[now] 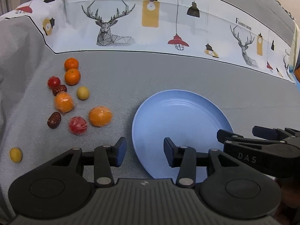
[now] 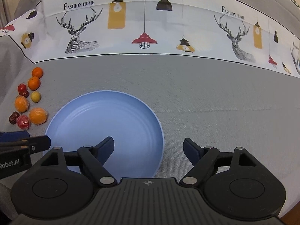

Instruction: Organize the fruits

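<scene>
A blue plate [image 1: 180,116] lies empty on the grey cloth; it also shows in the right wrist view [image 2: 105,116]. Left of it lies a cluster of fruit: several oranges [image 1: 100,116], a wrapped red fruit [image 1: 77,125], a second red one [image 1: 53,82], two dark dates [image 1: 54,120], a yellow-green ball [image 1: 83,93]; the cluster shows in the right wrist view [image 2: 37,115]. A lone yellow fruit [image 1: 16,155] lies nearer left. My left gripper [image 1: 144,151] is open over the plate's left rim. My right gripper [image 2: 149,148] is open over the plate's right rim.
The cloth's white printed border [image 1: 150,18] with deer and lamps runs along the back. The right gripper's fingers [image 1: 243,140] show at the right of the left wrist view. Bare grey cloth [image 2: 225,103] lies right of the plate.
</scene>
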A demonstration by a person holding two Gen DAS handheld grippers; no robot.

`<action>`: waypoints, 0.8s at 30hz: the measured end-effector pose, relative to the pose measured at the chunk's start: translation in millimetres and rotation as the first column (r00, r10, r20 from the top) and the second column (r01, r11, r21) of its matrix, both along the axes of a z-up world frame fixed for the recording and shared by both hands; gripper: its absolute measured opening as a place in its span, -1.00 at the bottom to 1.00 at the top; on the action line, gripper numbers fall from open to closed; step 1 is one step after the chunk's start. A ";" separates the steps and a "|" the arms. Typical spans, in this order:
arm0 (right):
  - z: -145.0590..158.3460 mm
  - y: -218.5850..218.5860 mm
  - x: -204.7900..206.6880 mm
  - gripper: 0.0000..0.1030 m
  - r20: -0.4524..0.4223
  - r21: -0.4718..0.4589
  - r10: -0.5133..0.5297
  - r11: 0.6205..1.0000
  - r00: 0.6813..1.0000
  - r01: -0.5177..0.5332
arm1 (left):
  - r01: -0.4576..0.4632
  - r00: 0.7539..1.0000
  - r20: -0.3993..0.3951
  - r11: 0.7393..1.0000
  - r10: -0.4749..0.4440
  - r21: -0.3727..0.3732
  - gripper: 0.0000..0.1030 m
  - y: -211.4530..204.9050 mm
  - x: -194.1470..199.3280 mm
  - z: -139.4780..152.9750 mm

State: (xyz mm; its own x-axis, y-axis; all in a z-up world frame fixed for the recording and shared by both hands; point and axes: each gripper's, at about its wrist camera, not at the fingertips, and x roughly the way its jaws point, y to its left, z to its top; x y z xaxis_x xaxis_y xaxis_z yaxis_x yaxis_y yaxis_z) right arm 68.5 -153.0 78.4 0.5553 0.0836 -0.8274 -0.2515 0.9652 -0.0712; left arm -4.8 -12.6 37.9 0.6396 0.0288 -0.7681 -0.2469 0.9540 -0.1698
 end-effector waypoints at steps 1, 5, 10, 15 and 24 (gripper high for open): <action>1.5 1.0 -0.2 0.60 0.005 0.003 0.010 1.000 1.000 -0.010 | 0.006 1.000 0.000 1.000 -0.006 -0.020 -0.06 0.9 0.4 0.0; 6.2 1.1 -0.4 0.59 0.020 0.019 0.049 0.999 0.999 -0.049 | 0.008 1.000 -0.018 1.000 -0.008 0.010 -0.06 -3.3 0.5 -1.9; 4.9 0.9 -0.7 0.53 0.009 0.019 0.058 0.998 0.998 -0.058 | 0.007 1.000 -0.022 1.000 -0.006 0.025 -0.07 -3.1 0.4 -1.1; 4.8 0.2 0.1 0.48 -0.003 0.026 0.046 0.999 0.999 -0.046 | 0.018 1.000 -0.017 1.000 -0.018 0.018 -0.07 -3.3 -0.2 -0.4; 6.8 0.7 -1.5 0.48 -0.004 0.063 0.067 0.996 0.998 -0.067 | 0.034 0.999 -0.021 0.999 -0.034 0.005 -0.07 -6.5 0.7 -0.9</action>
State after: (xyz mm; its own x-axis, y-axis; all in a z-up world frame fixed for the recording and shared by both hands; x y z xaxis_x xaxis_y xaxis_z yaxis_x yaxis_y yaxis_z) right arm 67.1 -152.3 85.1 0.5413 0.1729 -0.8229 -0.3162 0.9487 -0.0087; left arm -4.1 -19.1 37.0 0.6243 0.0115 -0.7811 -0.2177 0.9628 -0.1598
